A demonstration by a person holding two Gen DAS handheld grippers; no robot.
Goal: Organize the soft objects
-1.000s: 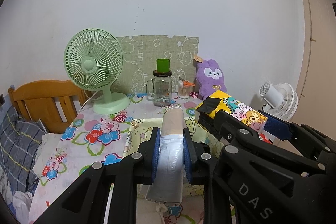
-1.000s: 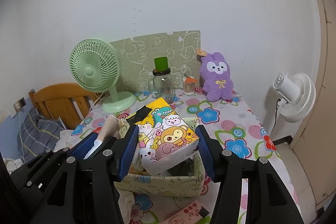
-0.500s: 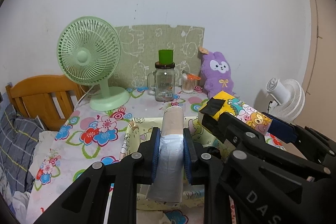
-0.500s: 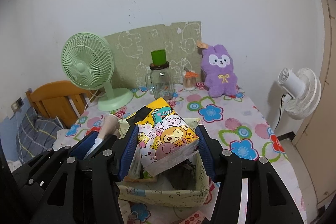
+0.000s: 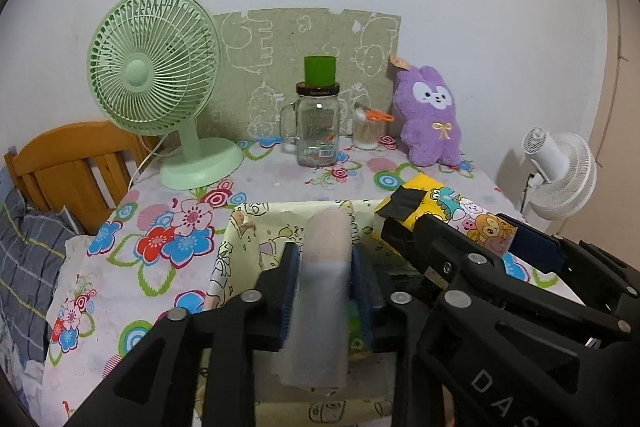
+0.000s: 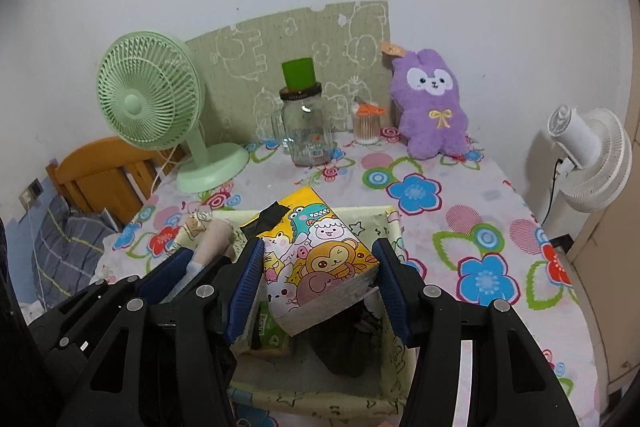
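Both grippers hold soft packs over the fabric storage box (image 6: 394, 223).

The left gripper (image 5: 325, 275) has its fingers (image 5: 289, 279) closed on a pale rolled pack (image 5: 322, 291) wrapped in translucent plastic, which stands nearly upright above the box's left part. The right gripper (image 6: 318, 277) clamps its fingers (image 6: 246, 285) on a yellow cartoon-printed tissue pack (image 6: 316, 255), tilted, its lower corner over the box's open top where dark items and a green-labelled pack (image 6: 269, 331) lie. The box sits on the flower-patterned tabletop (image 6: 460, 211). At the rear, against the wall, stand a green desk fan (image 5: 156, 83), a glass mug-jar (image 5: 318, 131) topped with a green cup (image 5: 319, 69), a cotton-swab jar (image 5: 366, 131) and a purple plush bunny (image 6: 432, 107). A white fan (image 6: 588, 159) stands off the tabletop's right edge.
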